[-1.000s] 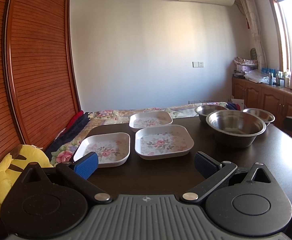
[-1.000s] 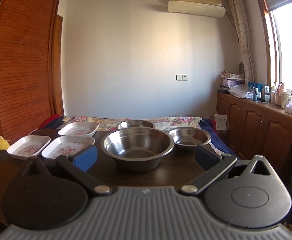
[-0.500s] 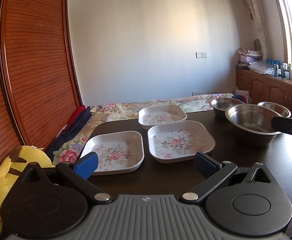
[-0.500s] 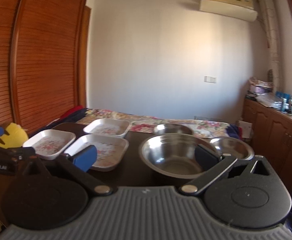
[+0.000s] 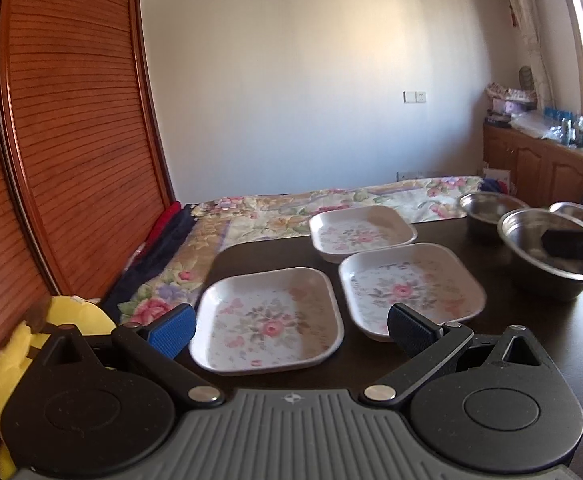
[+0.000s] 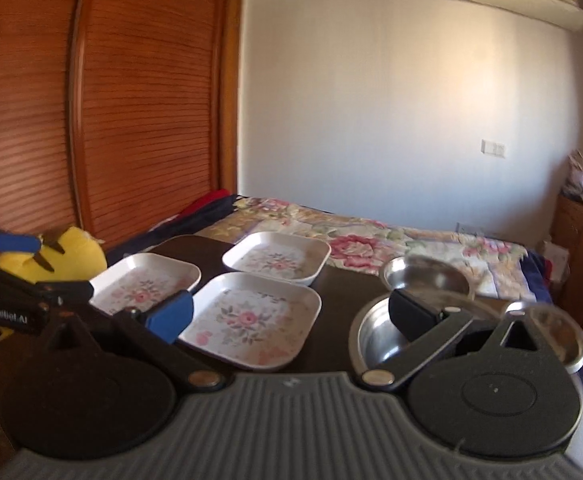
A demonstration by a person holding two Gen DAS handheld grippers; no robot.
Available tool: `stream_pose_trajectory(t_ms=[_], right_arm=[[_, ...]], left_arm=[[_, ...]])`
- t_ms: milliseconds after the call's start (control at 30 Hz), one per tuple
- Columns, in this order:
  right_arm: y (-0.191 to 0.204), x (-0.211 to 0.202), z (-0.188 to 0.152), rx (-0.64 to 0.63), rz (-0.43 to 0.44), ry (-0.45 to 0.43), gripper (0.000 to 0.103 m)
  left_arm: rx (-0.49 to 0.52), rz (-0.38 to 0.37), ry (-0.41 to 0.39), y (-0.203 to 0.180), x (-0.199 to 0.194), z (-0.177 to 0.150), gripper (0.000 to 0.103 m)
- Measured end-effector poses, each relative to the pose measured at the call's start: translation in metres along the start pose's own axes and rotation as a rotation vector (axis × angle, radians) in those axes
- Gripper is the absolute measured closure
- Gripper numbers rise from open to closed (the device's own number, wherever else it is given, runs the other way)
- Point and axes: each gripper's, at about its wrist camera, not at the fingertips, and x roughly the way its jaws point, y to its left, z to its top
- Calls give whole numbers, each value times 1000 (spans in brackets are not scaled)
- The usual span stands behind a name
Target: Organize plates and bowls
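Observation:
Three square white floral plates lie on a dark table: a near-left plate, a near-right plate and a far plate. Three steel bowls stand to their right: a large bowl, a far bowl and a small bowl. My left gripper is open, just above the near-left plate's front edge. My right gripper is open, low over the near-right plate and the large bowl.
A yellow plush toy sits at the table's left. A floral bedspread lies behind the table. A wooden slatted wardrobe stands on the left, and wooden cabinets on the right.
Both grippers have moved forward and down toward the table. The right gripper has swung left, from facing the large bowl to facing the plates. Both stay open.

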Motion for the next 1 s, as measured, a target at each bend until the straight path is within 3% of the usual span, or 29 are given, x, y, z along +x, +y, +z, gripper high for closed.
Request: stream_pose_trajectory(t_ms=[200, 400, 467, 700, 1000], right_arm=[[-4, 17, 22, -66, 47, 27, 0], [14, 48, 40, -98, 149, 41, 1], [24, 61, 43, -106, 184, 65, 18], [56, 107, 40, -60, 267, 185, 32], [85, 141, 22, 10, 286, 293, 59]], left_arm=[[8, 6, 32, 21, 24, 8, 0], [-10, -21, 49, 47, 45, 12, 0], [-14, -34, 54, 55, 53, 14, 0], [-53, -105, 75, 81, 83, 18, 1], [-113, -174, 136, 108, 117, 10, 18]])
